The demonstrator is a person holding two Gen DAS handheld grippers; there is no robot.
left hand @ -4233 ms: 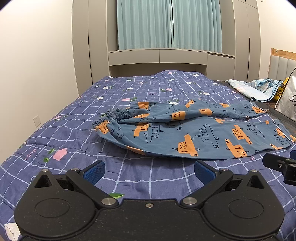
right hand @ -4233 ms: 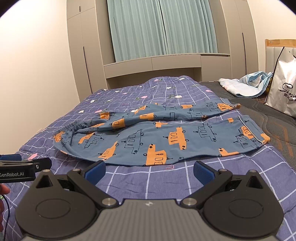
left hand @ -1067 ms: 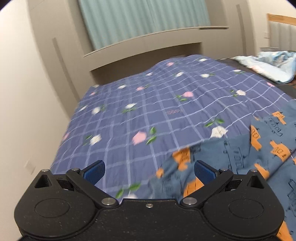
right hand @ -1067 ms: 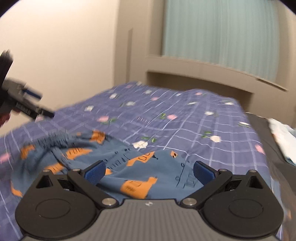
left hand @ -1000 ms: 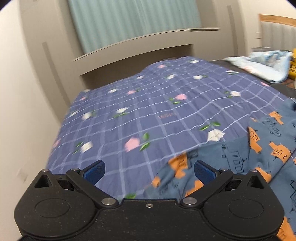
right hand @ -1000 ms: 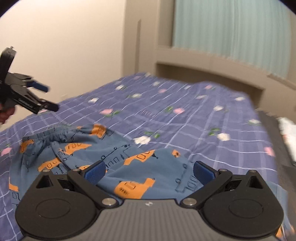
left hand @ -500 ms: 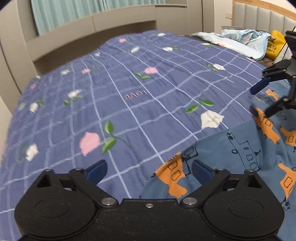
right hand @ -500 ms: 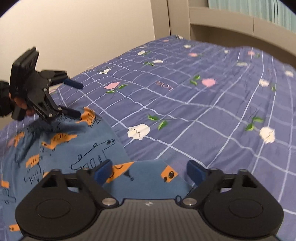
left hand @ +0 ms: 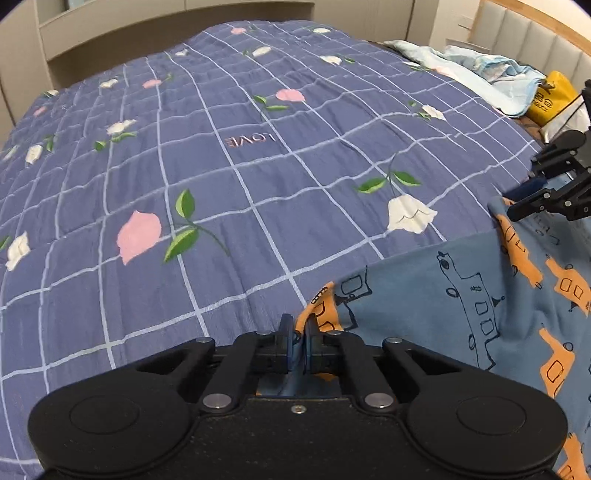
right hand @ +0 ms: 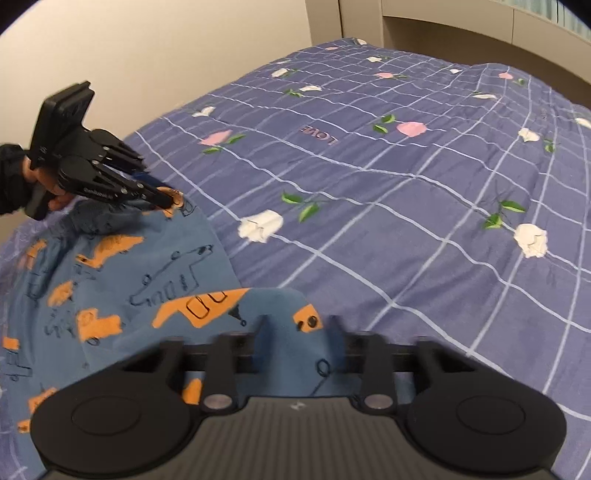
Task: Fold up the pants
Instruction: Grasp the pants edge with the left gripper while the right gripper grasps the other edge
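Two grippers down on the pants, which lie on the bed's blue checked quilt w/ flower print. My left gripper has just clamped down: fingers pinched tight on the pants' edge, a sliver of blue fabric showing between the pads. Right wrist view shows it too, at far left, gripped at an orange-printed corner. My right gripper has just been closing as well; its fingers are blurred, w/ a rounded flap of fabric between them, and I can't tell if the pads press on it yet. From the left cam it sits at far right, over the pants' far edge.

Around: quilt ahead is bare of clutter, "LOVE" lettering mid-bed. Light blue crumpled blanket and a yellow bag lie by the padded headboard, well apart from the pants. Beige wall and cabinet behind. Nothing sits betw the two grippers but fabric.
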